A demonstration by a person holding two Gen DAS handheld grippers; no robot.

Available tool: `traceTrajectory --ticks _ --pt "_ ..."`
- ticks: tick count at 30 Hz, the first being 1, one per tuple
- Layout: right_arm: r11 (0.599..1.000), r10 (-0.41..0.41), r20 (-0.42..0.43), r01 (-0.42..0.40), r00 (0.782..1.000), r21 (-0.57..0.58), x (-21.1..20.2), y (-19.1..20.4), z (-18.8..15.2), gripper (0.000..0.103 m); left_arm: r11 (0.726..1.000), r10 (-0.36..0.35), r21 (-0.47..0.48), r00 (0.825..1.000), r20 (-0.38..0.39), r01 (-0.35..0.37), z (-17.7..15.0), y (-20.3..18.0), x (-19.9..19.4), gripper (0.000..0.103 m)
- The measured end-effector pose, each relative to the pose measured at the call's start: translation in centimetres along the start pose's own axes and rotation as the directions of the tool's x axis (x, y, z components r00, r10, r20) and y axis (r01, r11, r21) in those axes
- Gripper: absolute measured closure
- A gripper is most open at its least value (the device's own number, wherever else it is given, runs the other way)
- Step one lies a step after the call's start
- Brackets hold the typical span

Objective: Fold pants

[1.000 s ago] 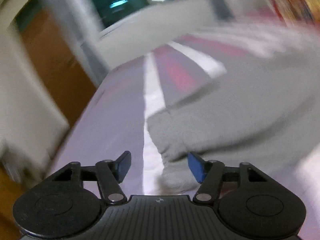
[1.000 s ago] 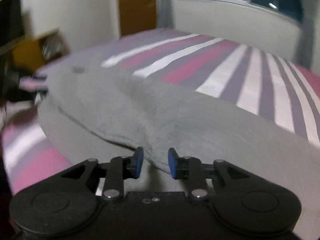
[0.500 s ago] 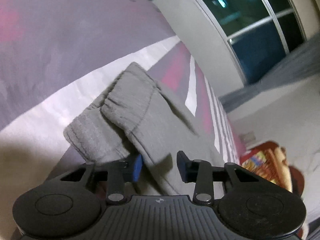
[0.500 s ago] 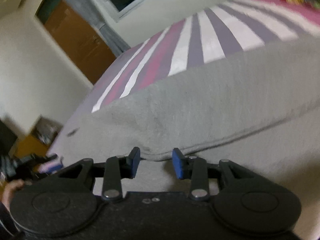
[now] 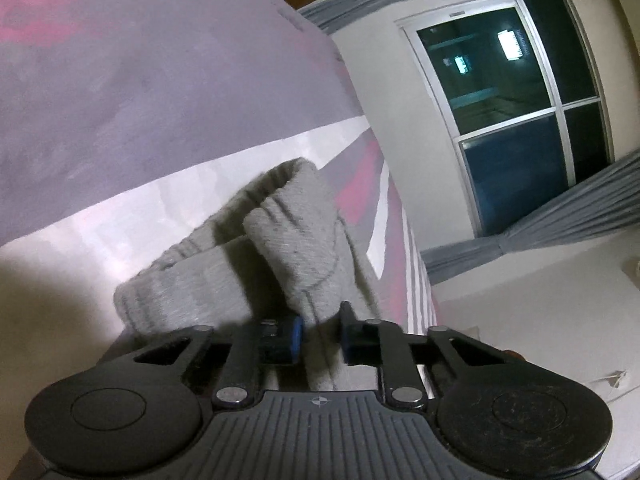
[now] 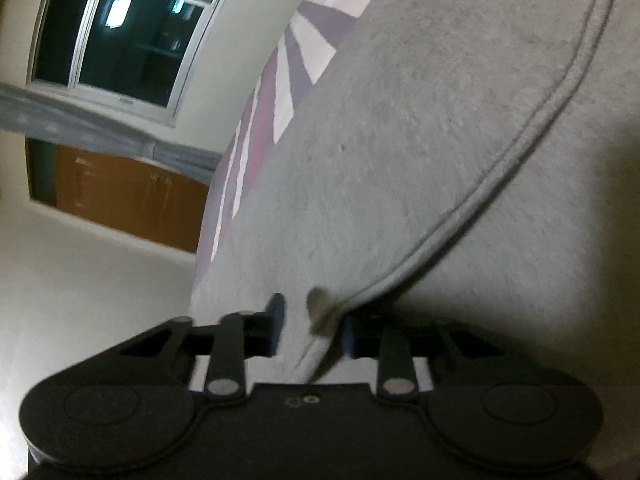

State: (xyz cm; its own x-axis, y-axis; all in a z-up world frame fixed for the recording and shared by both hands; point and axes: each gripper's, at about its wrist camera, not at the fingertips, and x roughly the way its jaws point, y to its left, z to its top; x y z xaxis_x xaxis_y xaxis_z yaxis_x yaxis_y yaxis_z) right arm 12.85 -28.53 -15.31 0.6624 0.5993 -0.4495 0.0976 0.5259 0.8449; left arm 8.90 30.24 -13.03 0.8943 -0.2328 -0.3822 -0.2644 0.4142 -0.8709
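Left wrist view first: our left gripper (image 5: 320,330) has just been closing and now pinches a fold of the grey pants (image 5: 296,248) between its blue pads, the ribbed cuffs bunched just ahead of the fingertips. Beyond them lies the striped bed (image 5: 160,100), and up to the right of the gripper a dark window (image 5: 516,112) with grey curtains. We judge this hold is taken at the leg ends so that they can be carried over.

Moving to the right wrist view, our right gripper (image 6: 310,328) has likewise just been closing; its jaws clamp the stitched edge of the pants (image 6: 400,160), which spread ahead and to the right of it over the bed (image 6: 316,32). Both ends gripped, we seem ready to lift and fold.

No brand, label or readable writing shows anywhere.
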Motion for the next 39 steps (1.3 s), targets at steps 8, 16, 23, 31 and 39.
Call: traceTrajectory --ticks 8,16,23,31,39 --pt "0.982 0.021 0.053 -0.011 0.998 -0.191 -4.4 4.2 -1.1 0.098 0.986 0.001 0.164 1.0 -0.014 0.001 0.0 -3.9 -3.4 0.096" --pt "0.967 -0.068 -0.025 0.06 0.997 -0.248 -7.2 1.7 -3.7 0.098 0.968 0.181 0.198 0.974 -0.133 -0.153 -2.4 0.4 -5.2 0.096" --pt "0.973 -0.091 -0.023 0.084 0.996 -0.214 -5.9 1.7 -4.2 0.098 0.975 0.147 0.182 0.982 -0.121 -0.123 -1.8 0.0 -6.8 0.096" --pt "0.955 -0.078 -0.034 0.065 0.996 -0.291 -7.7 4.4 -4.3 0.097 0.945 0.209 0.28 0.971 -0.115 -0.17 -0.7 -1.6 -6.1 0.095" --pt "0.962 -0.117 -0.02 0.108 0.993 -0.252 -7.2 2.6 -4.9 0.098 0.908 0.27 0.354 0.959 -0.082 -0.226 -1.2 -2.1 -5.9 0.095"
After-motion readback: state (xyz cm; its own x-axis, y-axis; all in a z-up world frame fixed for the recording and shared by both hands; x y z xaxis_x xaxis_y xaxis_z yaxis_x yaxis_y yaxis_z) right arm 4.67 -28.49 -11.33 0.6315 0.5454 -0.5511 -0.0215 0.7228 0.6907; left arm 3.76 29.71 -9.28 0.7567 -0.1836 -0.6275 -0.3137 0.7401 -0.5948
